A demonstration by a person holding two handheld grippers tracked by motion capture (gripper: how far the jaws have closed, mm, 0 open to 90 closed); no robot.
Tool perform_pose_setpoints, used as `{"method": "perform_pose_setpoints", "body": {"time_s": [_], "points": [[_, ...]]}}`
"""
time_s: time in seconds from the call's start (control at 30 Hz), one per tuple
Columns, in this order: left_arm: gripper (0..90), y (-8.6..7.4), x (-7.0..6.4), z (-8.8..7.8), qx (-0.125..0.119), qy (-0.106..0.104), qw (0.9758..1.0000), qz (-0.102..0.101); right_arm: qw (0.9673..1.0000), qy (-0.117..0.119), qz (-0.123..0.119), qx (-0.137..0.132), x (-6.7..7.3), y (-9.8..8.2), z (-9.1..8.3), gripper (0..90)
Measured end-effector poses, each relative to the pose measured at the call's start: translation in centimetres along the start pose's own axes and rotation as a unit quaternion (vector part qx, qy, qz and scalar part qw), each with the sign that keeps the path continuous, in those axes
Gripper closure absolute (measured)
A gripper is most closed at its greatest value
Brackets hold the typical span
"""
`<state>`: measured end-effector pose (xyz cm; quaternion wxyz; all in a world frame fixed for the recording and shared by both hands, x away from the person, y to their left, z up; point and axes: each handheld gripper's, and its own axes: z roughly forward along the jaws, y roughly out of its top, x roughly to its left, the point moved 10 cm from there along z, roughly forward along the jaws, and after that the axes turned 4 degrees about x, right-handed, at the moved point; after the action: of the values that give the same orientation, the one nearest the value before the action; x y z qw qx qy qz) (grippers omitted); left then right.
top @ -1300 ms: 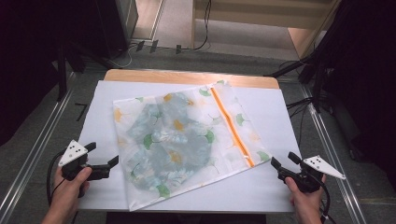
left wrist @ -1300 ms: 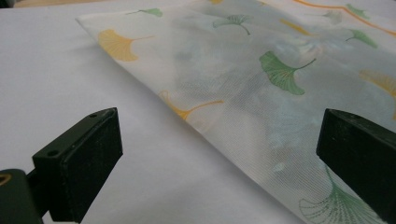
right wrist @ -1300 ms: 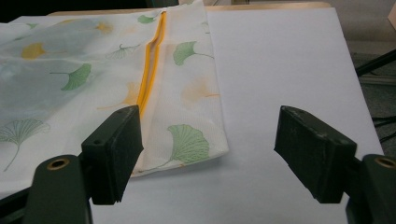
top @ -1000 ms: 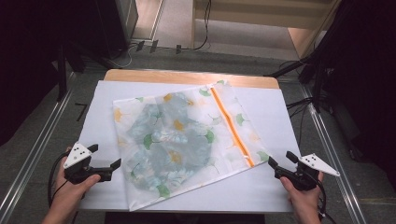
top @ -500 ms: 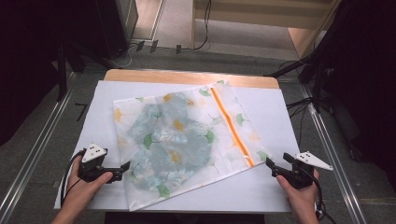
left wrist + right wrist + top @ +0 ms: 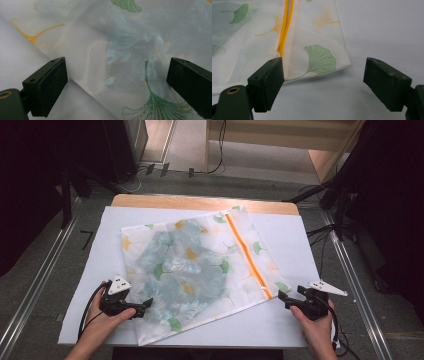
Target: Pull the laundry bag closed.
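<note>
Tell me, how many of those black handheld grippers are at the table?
2: the left gripper at the mesh bag's near-left edge, the right gripper by its zipper corner, both open.

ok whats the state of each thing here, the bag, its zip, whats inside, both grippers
mesh laundry bag: lying flat on the white sheet, askew
orange zipper: looks closed along its length
blue garment: inside the bag, bunched
left gripper: open, jaws over the bag's near left edge, not gripping
right gripper: open, jaws have just been opening, aimed at the bag's near right corner, nothing between them
white sheet: spread flat over the table
</note>
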<state>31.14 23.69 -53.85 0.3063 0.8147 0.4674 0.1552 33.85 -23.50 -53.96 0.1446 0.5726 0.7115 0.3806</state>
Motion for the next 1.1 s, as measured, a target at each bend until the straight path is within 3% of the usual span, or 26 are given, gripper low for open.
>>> {"method": "perform_pose_setpoints", "body": {"time_s": [0.23, 0.37, 0.5, 0.6, 0.7, 0.83, 0.97, 1.1], "points": [[0.0, -0.2, -0.5, 0.5, 0.011, 0.003, 0.9999, 0.004, 0.9998, 0.006, -0.008, 0.016, 0.4, -0.3, 0.3, 25.3], [0.0, -0.4, -0.9, 0.5, 0.018, 0.01, 0.9994, 0.027, 0.9993, 0.012, -0.024, 0.026, 0.9, -0.6, 0.5, 28.2], [2.1, -0.3, -1.0, 0.6, 0.023, 0.021, 0.9994, 0.016, 0.9979, 0.02, -0.045, 0.042, 1.5, -1.0, 0.8, 31.6], [5.2, -0.3, -0.9, 0.4, 0.025, 0.026, 0.9993, 0.01, 0.9968, 0.01, -0.063, 0.049, 1.8, -1.2, 1.0, 38.2], [12.5, -0.1, -0.9, 0.2, 0.02, 0.028, 0.9994, 0.005, 0.9959, -0.005, -0.075, 0.051, 1.9, -1.3, 1.0, 43.8], [31.9, 0.1, -1.8, 0.1, 0.01, 0.024, 0.9995, 0.016, 0.9953, -0.017, -0.079, 0.053, 1.8, -1.3, 1.0, 51.7], [41.1, 0.4, -2.2, 0.1, 0.011, 0.018, 0.9996, 0.019, 0.9956, -0.008, -0.078, 0.051, 1.8, -1.3, 1.0, 59.2], [59.2, 0.6, -2.1, 0.1, 0.005, 0.004, 0.9999, 0.014, 0.9948, -0.006, -0.087, 0.052, 2.1, -1.3, 1.0, 68.5]]}}
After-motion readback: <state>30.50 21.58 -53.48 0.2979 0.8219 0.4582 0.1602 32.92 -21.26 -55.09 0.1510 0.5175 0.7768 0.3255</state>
